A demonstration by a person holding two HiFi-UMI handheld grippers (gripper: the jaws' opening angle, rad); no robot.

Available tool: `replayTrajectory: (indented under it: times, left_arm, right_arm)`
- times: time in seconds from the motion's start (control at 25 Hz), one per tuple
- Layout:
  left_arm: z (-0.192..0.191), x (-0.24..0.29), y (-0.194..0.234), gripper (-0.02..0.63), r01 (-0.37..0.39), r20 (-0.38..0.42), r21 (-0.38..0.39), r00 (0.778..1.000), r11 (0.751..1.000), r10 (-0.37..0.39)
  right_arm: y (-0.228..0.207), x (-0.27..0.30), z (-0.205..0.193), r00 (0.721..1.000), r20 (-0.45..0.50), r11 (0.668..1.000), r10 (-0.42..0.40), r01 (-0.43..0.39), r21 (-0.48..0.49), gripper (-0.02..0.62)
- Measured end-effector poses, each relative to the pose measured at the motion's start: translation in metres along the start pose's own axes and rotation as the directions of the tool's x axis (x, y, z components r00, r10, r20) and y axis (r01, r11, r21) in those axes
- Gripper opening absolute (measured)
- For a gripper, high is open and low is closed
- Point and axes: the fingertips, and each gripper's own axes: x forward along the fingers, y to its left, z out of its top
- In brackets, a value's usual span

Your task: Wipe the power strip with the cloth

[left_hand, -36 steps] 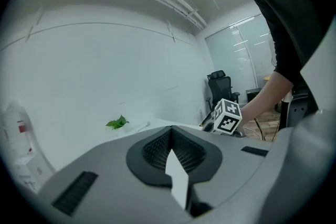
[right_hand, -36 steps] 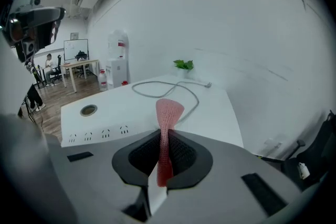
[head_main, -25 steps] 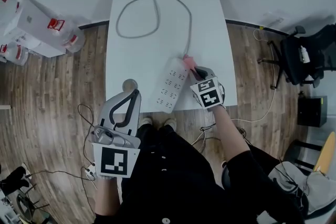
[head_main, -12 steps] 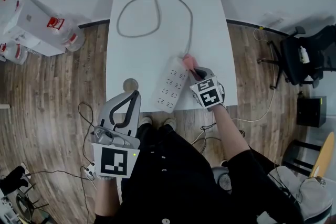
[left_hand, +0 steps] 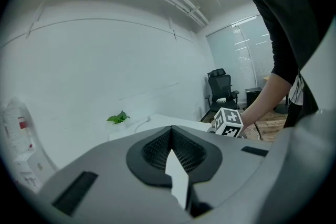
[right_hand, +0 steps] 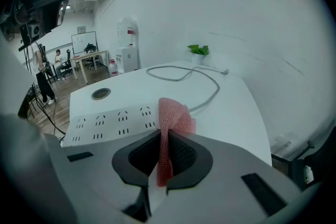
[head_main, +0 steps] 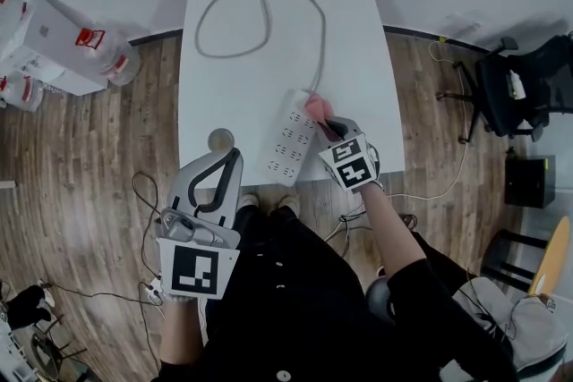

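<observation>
The right gripper [head_main: 327, 125] pinches a pink knitted cloth [head_main: 315, 106] at the long white power strip's [head_main: 288, 146] end, mid-frame. The left gripper [head_main: 229, 158] (lower left) has its 2 jaws pressed together, empty.

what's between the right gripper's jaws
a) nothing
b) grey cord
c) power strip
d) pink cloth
D: in the right gripper view, the right gripper has its jaws closed on the pink cloth. The power strip lies on the table beyond the jaws, not between them.
</observation>
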Motion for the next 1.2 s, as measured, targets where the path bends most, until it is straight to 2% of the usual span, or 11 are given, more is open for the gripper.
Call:
replayTrajectory:
  times: [0.4, 1.2]
  left_arm:
    - [0.001, 0.003, -0.005, 0.009, 0.042, 0.018, 0.001, 0.999, 0.999, -0.042]
    - [0.008, 0.005, -0.01, 0.009, 0.102, 0.048, 0.018, 0.994, 0.995, -0.103]
  right_arm:
    - [0.026, -0.01, -0.007, 1.0, -0.01, 0.999, 0.02, -0.02, -0.046, 0.048]
    - [0.094, -0.035, -0.026, 0.996, -0.018, 0.996, 0.083, -0.083, -0.016, 0.048]
